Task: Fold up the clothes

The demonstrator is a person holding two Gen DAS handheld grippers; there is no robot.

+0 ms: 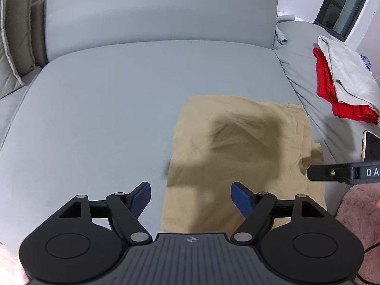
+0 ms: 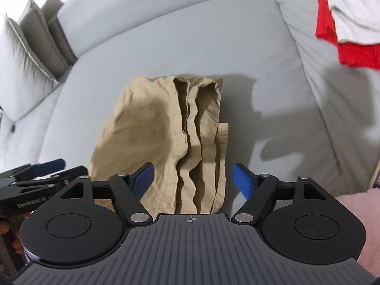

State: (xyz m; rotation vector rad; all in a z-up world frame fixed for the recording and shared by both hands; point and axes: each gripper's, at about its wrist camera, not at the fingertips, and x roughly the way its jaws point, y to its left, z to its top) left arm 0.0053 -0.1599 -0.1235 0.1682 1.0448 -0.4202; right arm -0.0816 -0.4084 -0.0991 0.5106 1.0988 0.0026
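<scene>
The left claw (image 1: pixel 190 197) stood wide apart, gripping nothing, with the folded tan garment (image 1: pixel 239 152) just ahead and right of it on the sofa (image 1: pixel 106 109). The right claw (image 2: pixel 192 181) gaped empty above the garment's near edge; red cloth (image 2: pixel 351 49) lay far right.

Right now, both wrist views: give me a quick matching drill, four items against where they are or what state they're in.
Things:
1. tan garment
2. red garment
3. light grey cloth
4. left hand-held gripper

Places or states:
A. lying on top of the red one
B. jaws open, nothing between the pads
C. folded, on the sofa seat in front of both hand-held grippers
D. on the grey cover at the right, under another piece

Pairs: 1-C, 2-D, 3-A, 4-B
</scene>
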